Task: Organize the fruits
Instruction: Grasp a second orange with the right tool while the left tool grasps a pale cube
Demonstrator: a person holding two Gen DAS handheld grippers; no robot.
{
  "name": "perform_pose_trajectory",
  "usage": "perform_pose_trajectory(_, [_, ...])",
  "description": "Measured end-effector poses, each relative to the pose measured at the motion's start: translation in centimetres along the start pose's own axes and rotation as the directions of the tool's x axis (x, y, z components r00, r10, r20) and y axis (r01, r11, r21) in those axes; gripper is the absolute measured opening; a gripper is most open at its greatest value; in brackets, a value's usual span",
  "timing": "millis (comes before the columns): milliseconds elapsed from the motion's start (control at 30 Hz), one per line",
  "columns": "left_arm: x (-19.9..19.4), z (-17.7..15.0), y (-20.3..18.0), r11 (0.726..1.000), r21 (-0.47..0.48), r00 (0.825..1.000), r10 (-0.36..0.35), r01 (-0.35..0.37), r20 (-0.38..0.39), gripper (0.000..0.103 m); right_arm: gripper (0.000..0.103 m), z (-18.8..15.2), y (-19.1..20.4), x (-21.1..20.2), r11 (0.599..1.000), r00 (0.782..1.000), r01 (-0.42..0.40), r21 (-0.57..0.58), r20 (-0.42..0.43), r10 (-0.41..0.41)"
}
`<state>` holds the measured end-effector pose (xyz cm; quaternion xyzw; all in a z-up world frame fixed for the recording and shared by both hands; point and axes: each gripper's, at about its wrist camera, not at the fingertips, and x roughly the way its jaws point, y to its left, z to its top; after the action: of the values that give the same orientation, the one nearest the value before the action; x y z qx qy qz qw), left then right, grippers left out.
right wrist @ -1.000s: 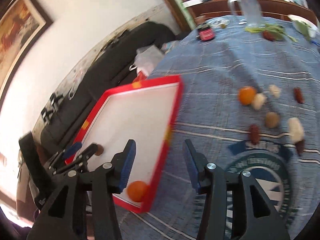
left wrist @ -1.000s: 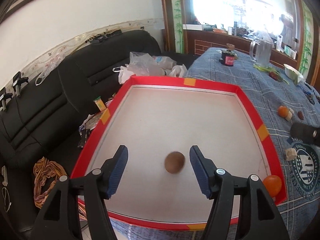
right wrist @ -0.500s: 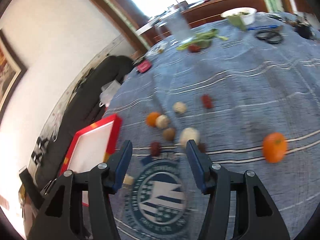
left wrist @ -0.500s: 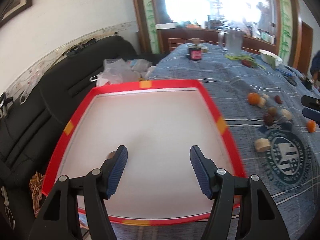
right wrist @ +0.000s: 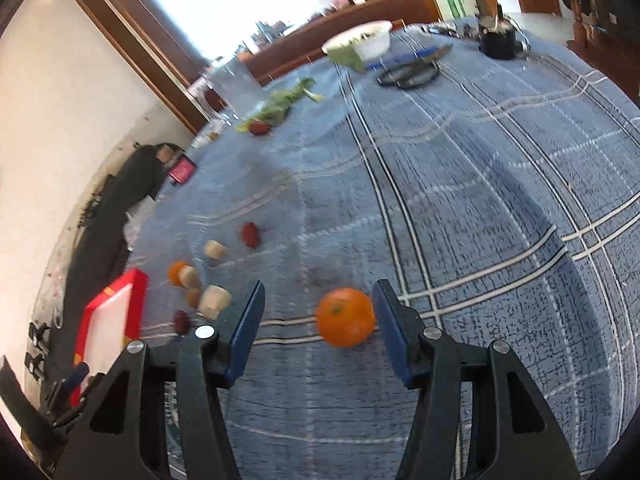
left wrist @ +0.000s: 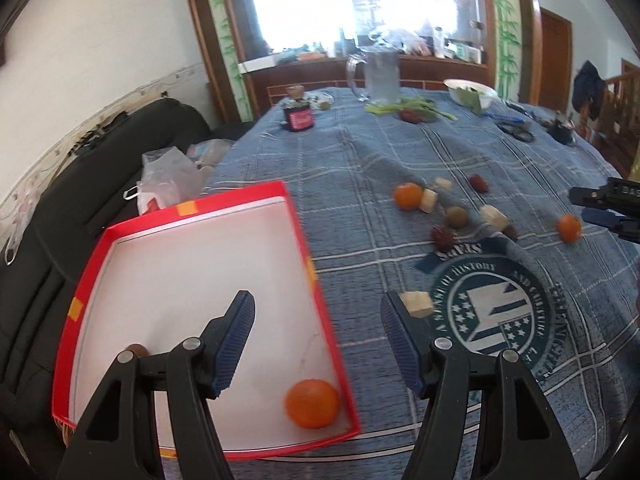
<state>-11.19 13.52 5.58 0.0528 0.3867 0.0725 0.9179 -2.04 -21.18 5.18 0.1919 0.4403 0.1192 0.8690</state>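
A: Where did everything lie relative to the red tray (left wrist: 320,292)?
B: The tray sat on the blue plaid cloth (left wrist: 360,160), with one orange (left wrist: 313,397) in its near right corner and one small brown fruit (left wrist: 136,349) at its near left — two pieces inside. The left gripper (left wrist: 316,320) hung over the tray's right wall, fingers spread wide, holding nothing.
A: And the right gripper (right wrist: 318,316)?
B: Well right of the tray, also wide open. A loose orange (right wrist: 346,317) lay between its fingers, close against the right finger, not gripped — round, so no long axis; its stem dimple faced up-left.
A: Other oranges?
B: A third orange (left wrist: 408,196) lay right of the tray among pale chunks and dark red fruits.
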Motion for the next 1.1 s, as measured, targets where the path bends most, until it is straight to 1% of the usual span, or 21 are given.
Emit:
perform_pose_trajectory(67, [0.3,0.0,-0.5,1.0,0.008,1.0,-0.005,0.005,-0.015,0.065,0.058,0.0,0.0,0.6,1.0,1.0,0.026,-0.014,-0.016,-0.027])
perform_pose_trajectory(200, [0.9,0.1,-1.2,1.0,0.021,0.999,-0.007,0.007,-0.036,0.065,0.058,-0.3,-0.2,1.5,0.999,0.998,0.045,-0.022,-0.041,-0.046])
perform_pose_trajectory(300, [1.4,0.4,-1.7,1.0,0.027,0.999,-0.013,0.015,-0.052,0.065,0.058,-0.5,0.2,2.0,0.996,0.996,0.066,-0.053,-0.057,-0.069])
perform_pose_trajectory(433, [2.5,1.1,-3.0,0.998,0.05,0.997,-0.033,0.037,-0.075,0.065,0.058,-1.0,1.0,2.1,0.99,0.994,0.095,-0.108,-0.046,-0.1])
perform_pose_trajectory(567, [4.0,1.6,-4.1,0.997,0.058,0.992,-0.047,0.054,-0.116,0.065,0.058,-1.2,1.2,2.2,0.986,0.993,0.109,-0.127,-0.037,-0.114])
perform_pose_trajectory(733, [4.9,1.5,-5.4,0.992,0.064,0.983,-0.1,0.11,-0.152,0.065,0.058,-1.2,1.5,2.3,0.983,0.992,0.12,-0.138,-0.029,-0.125])
perform_pose_trajectory(800, [5.3,1.3,-5.5,0.991,0.063,0.98,-0.106,0.118,-0.169,0.06,0.058,-1.3,1.8,2.4,0.98,0.99,0.131,-0.152,-0.024,-0.136])
perform_pose_trajectory(833, [5.6,1.1,-5.5,0.991,0.059,0.977,-0.109,0.121,-0.181,0.054,0.058,-1.4,1.9,2.4,0.977,0.99,0.138,-0.16,-0.021,-0.143])
perform_pose_trajectory(867, [5.9,1.0,-5.4,0.991,0.05,0.974,-0.116,0.128,-0.196,0.051,0.058,-1.5,2.1,2.5,0.974,0.988,0.147,-0.171,-0.017,-0.152])
perform_pose_trajectory(933, [6.1,0.8,-4.9,0.988,0.019,0.969,-0.144,0.151,-0.202,0.051,0.058,-1.6,2.3,2.6,0.969,0.986,0.16,-0.186,-0.011,-0.165])
perform_pose_trajectory(1000, [6.1,0.7,-4.6,0.985,0.001,0.964,-0.17,0.174,-0.205,0.048,0.056,-1.7,2.5,2.6,0.964,0.984,0.173,-0.202,-0.006,-0.178])
perform_pose_trajectory(1033, [6.1,0.6,-4.6,0.982,-0.009,0.961,-0.187,0.189,-0.206,0.043,0.052,-1.7,2.6,2.7,0.96,0.982,0.185,-0.21,0.0,-0.189])
perform_pose_trajectory(1067, [6.1,0.6,-4.6,0.98,-0.012,0.959,-0.197,0.199,-0.203,0.037,0.045,-1.8,2.7,2.7,0.955,0.979,0.199,-0.218,0.007,-0.202])
perform_pose_trajectory(1100, [6.0,0.6,-4.7,0.98,-0.005,0.961,-0.195,0.198,-0.198,0.033,0.043,-1.8,2.7,2.7,0.953,0.978,0.206,-0.22,0.011,-0.209])
